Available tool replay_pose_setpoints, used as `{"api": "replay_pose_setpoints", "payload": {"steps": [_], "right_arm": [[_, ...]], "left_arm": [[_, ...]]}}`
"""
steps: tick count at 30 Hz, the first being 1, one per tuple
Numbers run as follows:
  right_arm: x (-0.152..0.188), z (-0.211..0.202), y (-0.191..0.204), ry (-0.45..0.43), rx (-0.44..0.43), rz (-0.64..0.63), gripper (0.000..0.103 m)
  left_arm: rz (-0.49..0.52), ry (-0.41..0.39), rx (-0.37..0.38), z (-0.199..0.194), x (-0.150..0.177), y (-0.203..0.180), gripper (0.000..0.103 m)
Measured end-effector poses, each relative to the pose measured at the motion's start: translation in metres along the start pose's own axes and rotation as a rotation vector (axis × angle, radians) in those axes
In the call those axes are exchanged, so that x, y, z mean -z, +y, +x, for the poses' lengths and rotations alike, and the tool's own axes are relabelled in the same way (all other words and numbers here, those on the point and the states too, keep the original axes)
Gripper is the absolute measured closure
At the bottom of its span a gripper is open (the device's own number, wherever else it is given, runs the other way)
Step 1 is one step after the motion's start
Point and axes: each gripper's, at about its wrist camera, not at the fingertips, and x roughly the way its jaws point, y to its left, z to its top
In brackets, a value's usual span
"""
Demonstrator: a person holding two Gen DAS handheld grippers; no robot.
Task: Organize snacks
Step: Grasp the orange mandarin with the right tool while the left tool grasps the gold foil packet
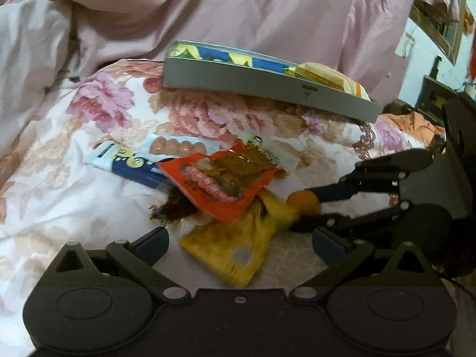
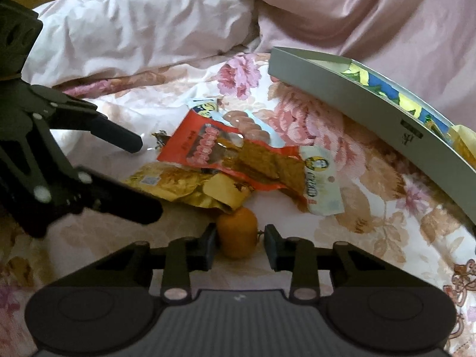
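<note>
A pile of snack packets lies on a floral bedspread: a red packet (image 1: 221, 183) (image 2: 226, 151), a yellow packet (image 1: 235, 247) (image 2: 181, 186), a sausage packet (image 1: 166, 151) and a white packet (image 2: 319, 181). A small orange sausage-shaped snack (image 2: 238, 233) (image 1: 303, 202) lies just below the pile. My right gripper (image 2: 239, 244) is open around the orange snack, with its jaws on either side and a gap showing. My left gripper (image 1: 239, 242) is open over the yellow packet. A grey box (image 1: 267, 86) (image 2: 357, 104) behind the pile holds several packets.
Crumpled pink and white bedding (image 1: 238, 9) (image 2: 134, 38) rises behind the box. The floral bedspread (image 1: 74, 184) spreads left of the pile. A room with furniture (image 1: 437, 44) shows at the far right of the left wrist view.
</note>
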Motion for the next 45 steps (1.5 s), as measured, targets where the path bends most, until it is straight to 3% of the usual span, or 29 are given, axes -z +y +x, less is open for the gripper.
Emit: {"api": "replay_pose_setpoints", "payload": {"steps": [6, 13, 16, 19, 25, 31, 35, 38, 42, 45], "right_arm": [[0.001, -0.001, -0.03, 0.037, 0.075, 0.121, 0.066], [0.005, 0.001, -0.057, 0.049, 0.072, 0.27, 0.066], [0.005, 0.003, -0.056, 0.047, 0.075, 0.264, 0.065], [0.005, 0.004, -0.056, 0.046, 0.073, 0.269, 0.065], [0.003, 0.004, -0.055, 0.046, 0.073, 0.272, 0.065], [0.003, 0.003, -0.054, 0.05, 0.068, 0.275, 0.065], [0.004, 0.002, -0.053, 0.054, 0.059, 0.27, 0.065], [0.004, 0.001, -0.053, 0.054, 0.058, 0.27, 0.065], [0.004, 0.002, -0.055, 0.053, 0.056, 0.28, 0.065], [0.004, 0.003, -0.054, 0.054, 0.057, 0.279, 0.065]], "left_arm": [[0.014, 0.004, 0.03, 0.016, -0.008, 0.001, 0.001], [0.133, 0.054, 0.069, 0.034, -0.013, -0.01, 0.002], [0.183, 0.087, 0.063, 0.036, -0.01, -0.014, 0.014], [0.222, 0.103, -0.014, 0.036, -0.008, -0.02, 0.028], [0.121, 0.141, -0.05, 0.03, -0.011, -0.022, 0.047], [0.072, 0.173, -0.082, 0.027, -0.009, -0.036, 0.046], [0.167, 0.17, -0.101, 0.034, -0.007, -0.045, 0.031], [0.175, 0.169, -0.089, 0.041, -0.01, -0.043, 0.027], [0.181, 0.169, -0.069, 0.046, -0.012, -0.039, 0.028], [0.193, 0.161, -0.064, 0.045, -0.011, -0.041, 0.04]]}}
